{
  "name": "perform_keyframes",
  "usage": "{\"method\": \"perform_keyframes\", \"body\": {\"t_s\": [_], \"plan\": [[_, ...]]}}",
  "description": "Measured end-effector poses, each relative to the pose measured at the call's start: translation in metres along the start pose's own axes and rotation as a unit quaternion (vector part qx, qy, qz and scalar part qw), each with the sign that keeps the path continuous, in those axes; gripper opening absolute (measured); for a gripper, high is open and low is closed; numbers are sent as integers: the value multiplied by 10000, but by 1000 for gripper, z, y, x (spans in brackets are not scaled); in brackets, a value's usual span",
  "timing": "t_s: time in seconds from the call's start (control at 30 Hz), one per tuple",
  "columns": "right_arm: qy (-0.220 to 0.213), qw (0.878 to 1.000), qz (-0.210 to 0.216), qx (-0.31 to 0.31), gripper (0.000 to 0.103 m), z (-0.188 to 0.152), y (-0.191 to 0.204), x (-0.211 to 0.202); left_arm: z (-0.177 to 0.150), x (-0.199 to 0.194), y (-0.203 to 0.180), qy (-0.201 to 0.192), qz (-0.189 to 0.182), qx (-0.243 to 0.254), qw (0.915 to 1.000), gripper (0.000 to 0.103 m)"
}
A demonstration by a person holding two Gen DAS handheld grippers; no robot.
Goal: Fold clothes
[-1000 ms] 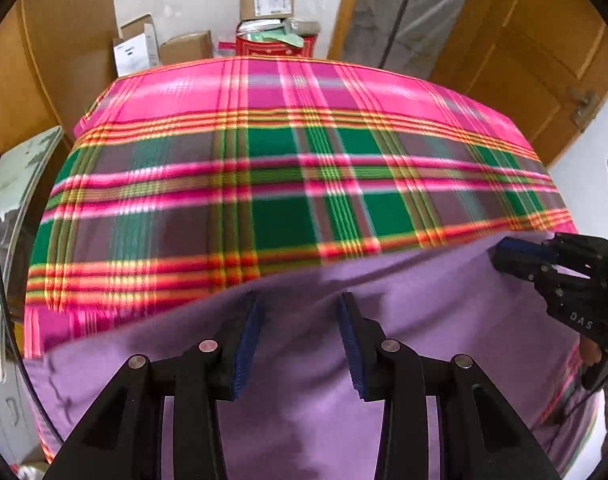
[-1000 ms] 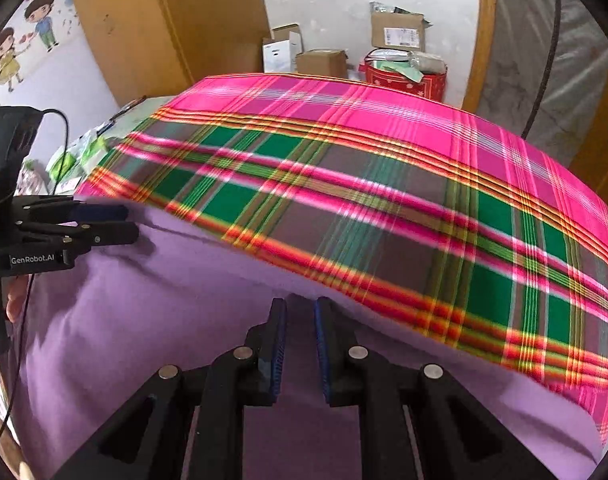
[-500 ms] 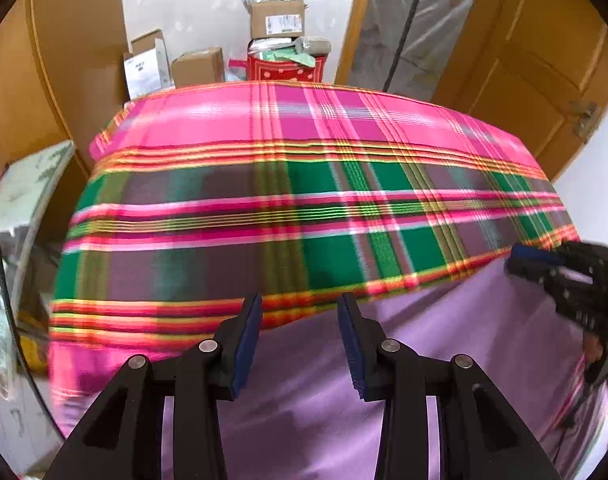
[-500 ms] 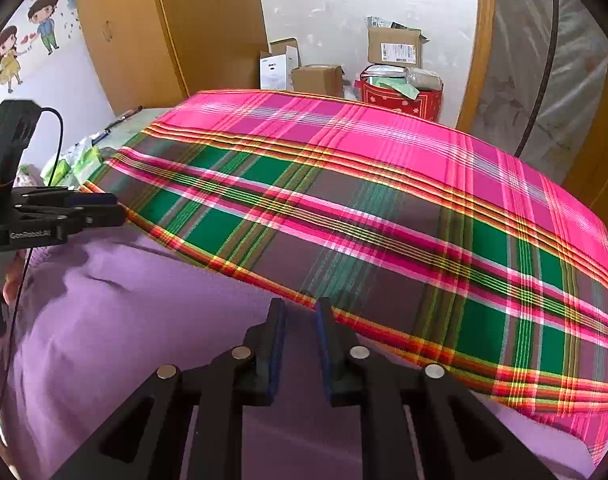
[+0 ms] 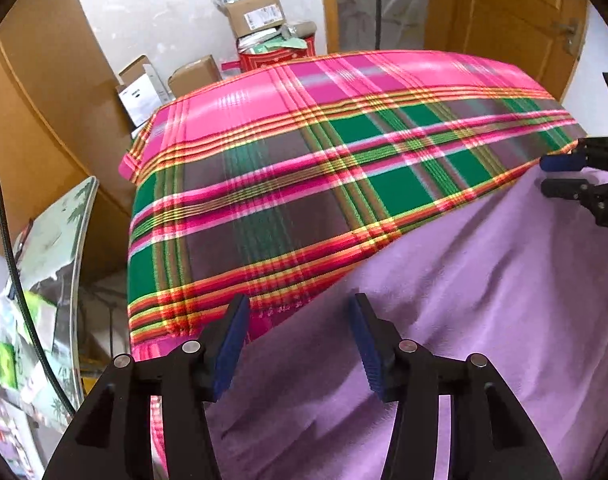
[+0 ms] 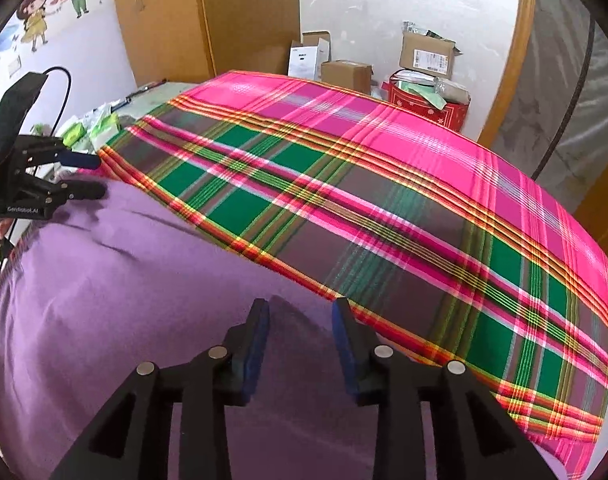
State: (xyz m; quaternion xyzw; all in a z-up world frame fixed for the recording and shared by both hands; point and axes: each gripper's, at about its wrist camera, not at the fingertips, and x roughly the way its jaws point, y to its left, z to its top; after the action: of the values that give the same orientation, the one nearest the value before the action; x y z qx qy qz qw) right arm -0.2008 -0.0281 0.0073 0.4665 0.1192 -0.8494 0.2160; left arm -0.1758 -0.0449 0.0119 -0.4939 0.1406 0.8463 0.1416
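Note:
A purple garment [image 5: 483,300] lies spread on the near part of a table under a pink, green and brown plaid cover [image 5: 323,184]. My left gripper [image 5: 300,322] hovers over the garment's far left edge. Its jaws are opening and its blue pads [image 5: 230,344] press on nothing. My right gripper [image 6: 300,320] is above the garment [image 6: 124,300] near its far edge, where it meets the plaid cover [image 6: 383,208]. Its jaws are opening too, with only cloth lying beneath them. Each gripper also shows in the other's view: the right gripper [image 5: 543,175] and the left gripper [image 6: 96,176].
Cardboard boxes [image 6: 425,56] and a red box [image 6: 427,104] are stacked against the white wall beyond the table. A wooden wardrobe [image 5: 36,120] stands at the left, a wooden door [image 5: 503,12] at the back right. Clutter covers a side surface [image 6: 100,124] left of the table.
Both grippers' jaws have widened; the right one's narrow gap has opened off the purple cloth. My left gripper has slid toward the garment's left edge, bringing the table's left corner into view.

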Motion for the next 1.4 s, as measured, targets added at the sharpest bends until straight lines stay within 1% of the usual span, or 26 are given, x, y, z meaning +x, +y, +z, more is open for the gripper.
{"method": "perform_keyframes", "body": {"t_s": [0.1, 0.2, 0.3, 0.43, 0.5, 0.57, 0.6, 0.63, 0.67, 0.7, 0.73, 0.77, 0.83, 0.87, 0.9, 0.93, 0.97, 1.13, 1.27, 1.4], "plan": [[31, 10000, 11, -86, 35, 0, 0, 2, -2, 3, 0, 9, -87, 120, 9999, 54], [15, 9999, 34, -104, 36, 1, -2, 4, -2, 5, 2, 16, -213, 127, 9997, 54], [-31, 9999, 32, -120, 37, 4, -2, 6, -4, 6, 3, -59, -377, 223, 9990, 54], [-70, 9998, 94, -135, 37, 7, -3, 10, -4, 8, 5, -124, -481, 258, 9984, 54], [-65, 9998, 153, -125, 37, 8, -4, 11, -5, 8, 6, -144, -546, 269, 9980, 48], [-38, 9997, 221, -50, 37, 9, -7, 11, -6, 6, 4, -183, -635, 302, 9974, 39], [-30, 9996, 264, -13, 37, 9, -8, 12, -6, 6, 3, -203, -679, 319, 9970, 32], [-25, 9995, 310, 23, 37, 9, -10, 12, -6, 5, 3, -219, -725, 329, 9966, 16], [-25, 9994, 332, 29, 38, 9, -10, 12, -6, 5, 1, -241, -733, 352, 9964, 11], [-28, 9994, 343, 22, 38, 9, -10, 12, -6, 4, 0, -266, -726, 382, 9963, 10], [-34, 9994, 341, -3, 37, 8, -9, 12, -6, 4, -1, -291, -719, 411, 9961, 6], [-38, 9994, 353, -37, 36, 8, -8, 12, -6, 4, -1, -317, -726, 415, 9960, 5], [-34, 9990, 450, -71, 27, 8, -7, 11, -6, 3, 2, -384, -720, 349, 9961, 4], [-37, 9987, 497, -89, 24, 8, -6, 11, -6, 2, 3, -436, -720, 302, 9960, 4], [-42, 9985, 541, -109, 17, 8, -5, 11, -6, 0, 4, -516, -710, 252, 9958, 4], [-47, 9984, 550, -129, 15, 8, -4, 10, -6, -2, 5, -592, -708, 224, 9955, 4], [-52, 9984, 543, -150, 15, 8, -2, 10, -6, -5, 5, -663, -710, 204, 9951, 4], [-99, 9987, 451, -235, 7, 6, 3, 8, -9, -14, 5, -893, -691, 162, 9935, 4], [-184, 9988, 252, -373, 6, 3, 11, 4, -10, -12, 3, -876, -668, 180, 9937, 4], [-340, 9986, 175, -358, 5, 3, 14, -7, -10, -13, 3, -893, -641, 125, 9939, 4]]}}
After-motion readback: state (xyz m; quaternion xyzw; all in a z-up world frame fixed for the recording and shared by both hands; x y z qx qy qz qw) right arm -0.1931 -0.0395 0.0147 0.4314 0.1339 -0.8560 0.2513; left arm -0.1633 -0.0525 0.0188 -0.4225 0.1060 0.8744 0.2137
